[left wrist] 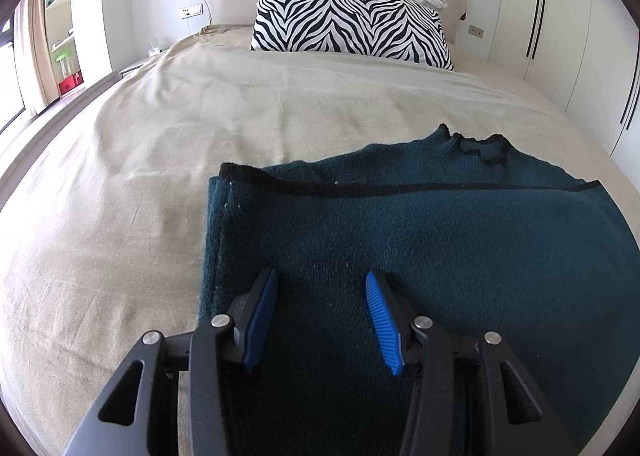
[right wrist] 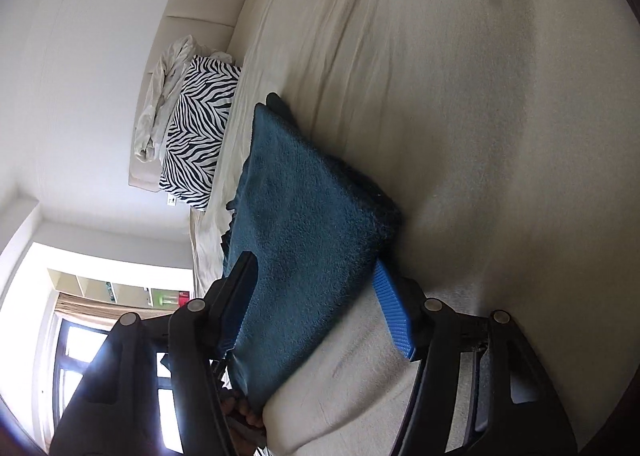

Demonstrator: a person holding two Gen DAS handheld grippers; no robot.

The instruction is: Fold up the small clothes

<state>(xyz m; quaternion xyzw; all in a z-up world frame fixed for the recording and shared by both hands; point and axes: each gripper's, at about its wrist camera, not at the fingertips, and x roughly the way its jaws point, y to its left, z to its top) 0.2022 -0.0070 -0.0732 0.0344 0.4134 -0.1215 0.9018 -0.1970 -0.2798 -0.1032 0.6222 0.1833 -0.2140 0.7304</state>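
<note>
Sweater [left wrist: 400, 223], a dark teal knitted one with black trim, is lying on the beige bed cover [left wrist: 160, 159], already folded once so that a black-edged hem is running across it below the collar [left wrist: 484, 147]. In the left wrist view the left gripper [left wrist: 322, 320] is hovering low over the near part of the knit with its jaws partly apart, and its blue pads [left wrist: 262, 316] are not pressing on anything. In the right wrist view the right gripper [right wrist: 316, 308] is rolled onto its side at the edge of the cloth; a fold of the sweater is passing between its jaws, which are standing open, and one blue pad [right wrist: 394, 310] is clearly apart from the fabric. I judge that the right side is being let go after a fold. To do this well, the right gripper should be drawing back along the bed cover without dragging the loose layer, while the left one is keeping the stack flat. The zebra pillow [left wrist: 348, 25] is lying well apart at the headboard
</note>
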